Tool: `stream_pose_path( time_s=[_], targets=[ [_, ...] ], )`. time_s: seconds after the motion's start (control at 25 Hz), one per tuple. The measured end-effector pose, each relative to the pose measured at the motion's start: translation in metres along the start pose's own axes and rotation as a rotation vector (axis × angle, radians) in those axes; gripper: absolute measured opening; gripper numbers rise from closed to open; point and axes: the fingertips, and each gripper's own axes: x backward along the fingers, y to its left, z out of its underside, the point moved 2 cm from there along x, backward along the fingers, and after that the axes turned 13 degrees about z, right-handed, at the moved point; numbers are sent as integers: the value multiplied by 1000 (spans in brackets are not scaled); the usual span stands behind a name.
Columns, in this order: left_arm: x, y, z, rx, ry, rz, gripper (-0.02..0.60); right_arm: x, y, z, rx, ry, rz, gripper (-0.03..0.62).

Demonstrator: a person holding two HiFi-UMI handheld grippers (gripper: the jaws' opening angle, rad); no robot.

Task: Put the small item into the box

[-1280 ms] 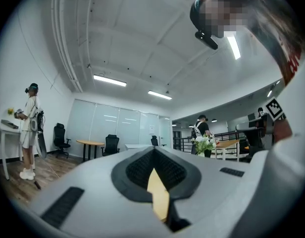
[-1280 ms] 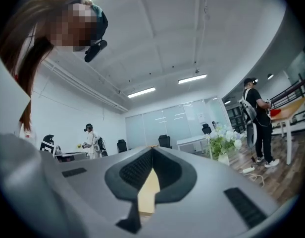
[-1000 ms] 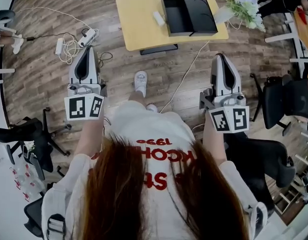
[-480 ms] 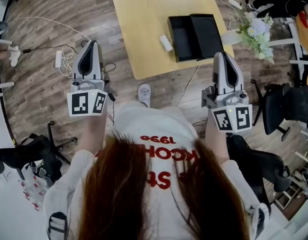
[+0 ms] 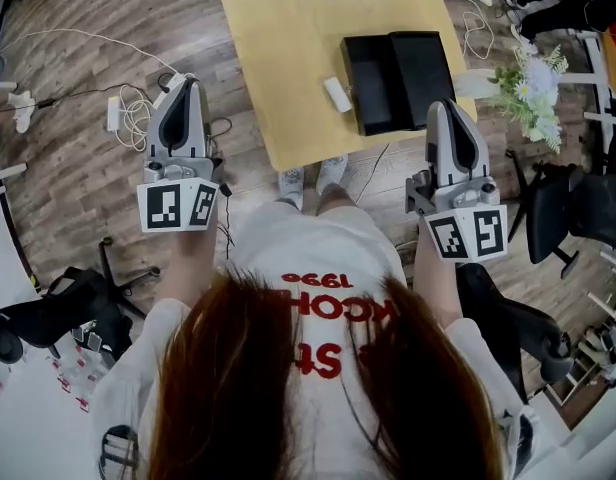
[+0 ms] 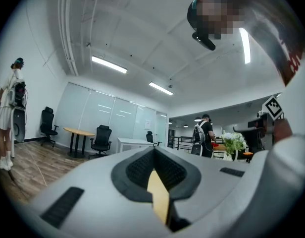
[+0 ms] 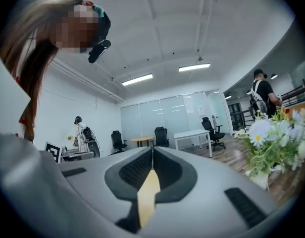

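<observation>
In the head view a black box (image 5: 398,78) lies open on the wooden table (image 5: 278,58), its lid beside it. A small white item (image 5: 337,94) rests on the table just left of the box. My left gripper (image 5: 184,96) hangs over the floor left of the table, jaws pressed together, holding nothing. My right gripper (image 5: 450,116) hovers at the table's near right corner, below the box, also shut and empty. Both gripper views look out across the room, with the left gripper (image 6: 153,150) and the right gripper (image 7: 152,150) closed to a thin seam.
White cables and a power strip (image 5: 128,108) lie on the wood floor at the left. A vase of flowers (image 5: 533,88) stands right of the table. Black office chairs (image 5: 578,208) flank the person on both sides. Other people (image 6: 203,138) stand far off in the room.
The person has stepped toward the table: table, box and white item now sit lower and nearer in the head view. Both grippers stay shut and level.
</observation>
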Motion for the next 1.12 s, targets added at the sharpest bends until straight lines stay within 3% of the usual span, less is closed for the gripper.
stream_pose_path(
  time_s=[0.4,0.64,0.8,0.88,1.12],
  targets=[
    [-32,-1,-7,-31,-2,-95,5,-56,-21,-3,-10,15,-138,9],
    [-55,-8,-15,-57,-29,-191,5,-95,-19,4,-18,57,-311,9],
    [-64,-9,-14,-61,-37,-244,5,-114,-6,31,5,151,-407,28],
    [-65,-7,-11,-58,-30,-248,5,-121,0,52,22,218,-405,61],
    [-77,0,-1,-65,11,-188,5,-129,14,121,128,425,-310,72]
  ],
)
